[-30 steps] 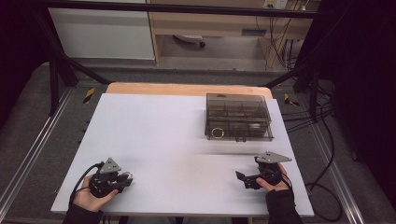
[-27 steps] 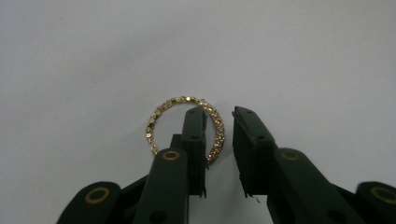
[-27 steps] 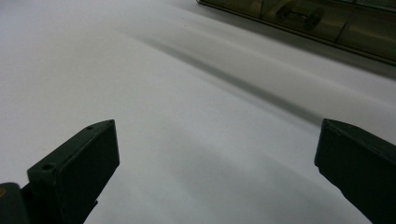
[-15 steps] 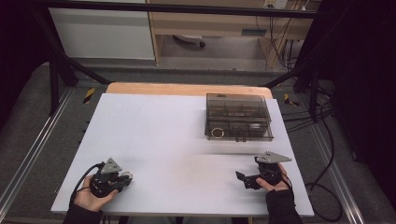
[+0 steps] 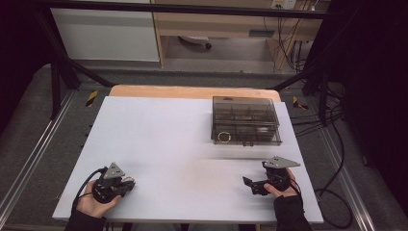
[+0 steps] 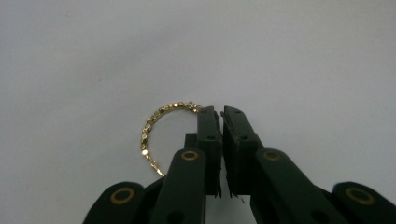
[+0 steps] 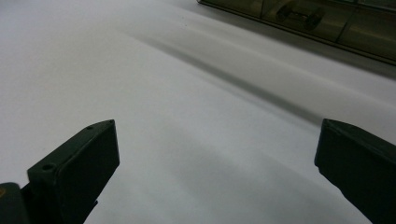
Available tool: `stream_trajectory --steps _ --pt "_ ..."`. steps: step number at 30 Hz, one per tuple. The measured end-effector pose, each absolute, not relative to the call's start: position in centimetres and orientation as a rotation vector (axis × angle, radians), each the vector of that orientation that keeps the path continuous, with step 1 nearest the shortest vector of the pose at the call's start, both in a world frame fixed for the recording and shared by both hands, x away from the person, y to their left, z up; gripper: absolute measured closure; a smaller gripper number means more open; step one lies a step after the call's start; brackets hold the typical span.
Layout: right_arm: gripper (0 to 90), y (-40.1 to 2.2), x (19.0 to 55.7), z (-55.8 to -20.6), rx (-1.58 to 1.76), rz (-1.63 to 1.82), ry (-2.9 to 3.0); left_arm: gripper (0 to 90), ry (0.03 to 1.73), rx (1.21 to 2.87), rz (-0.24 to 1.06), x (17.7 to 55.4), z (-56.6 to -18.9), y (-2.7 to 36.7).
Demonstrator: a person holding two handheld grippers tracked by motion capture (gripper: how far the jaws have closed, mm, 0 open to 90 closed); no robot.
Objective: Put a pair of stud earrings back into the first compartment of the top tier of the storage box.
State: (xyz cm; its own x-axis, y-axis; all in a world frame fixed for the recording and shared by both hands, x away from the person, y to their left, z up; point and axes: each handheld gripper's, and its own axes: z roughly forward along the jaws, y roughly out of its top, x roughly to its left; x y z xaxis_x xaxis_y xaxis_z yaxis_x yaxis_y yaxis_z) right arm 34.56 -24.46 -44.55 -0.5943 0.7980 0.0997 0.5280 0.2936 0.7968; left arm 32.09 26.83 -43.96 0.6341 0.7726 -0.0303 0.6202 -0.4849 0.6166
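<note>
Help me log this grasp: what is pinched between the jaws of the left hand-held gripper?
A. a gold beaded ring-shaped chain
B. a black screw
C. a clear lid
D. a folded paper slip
A: in the left gripper view, the left hand-held gripper has its jaws closed on the gold beaded chain, whose loop curves out to one side over the white table.

No readable text, label, brand, number or sign anywhere.
</note>
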Motion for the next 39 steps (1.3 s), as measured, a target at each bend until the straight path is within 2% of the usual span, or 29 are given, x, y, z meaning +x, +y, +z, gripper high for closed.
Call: stream_trajectory --steps 39 --pt "0.5 -24.49 34.59 -44.55 1.196 1.2 2.251 86.3 1.04 2.223 0.344 31.94 -43.21 26.61"
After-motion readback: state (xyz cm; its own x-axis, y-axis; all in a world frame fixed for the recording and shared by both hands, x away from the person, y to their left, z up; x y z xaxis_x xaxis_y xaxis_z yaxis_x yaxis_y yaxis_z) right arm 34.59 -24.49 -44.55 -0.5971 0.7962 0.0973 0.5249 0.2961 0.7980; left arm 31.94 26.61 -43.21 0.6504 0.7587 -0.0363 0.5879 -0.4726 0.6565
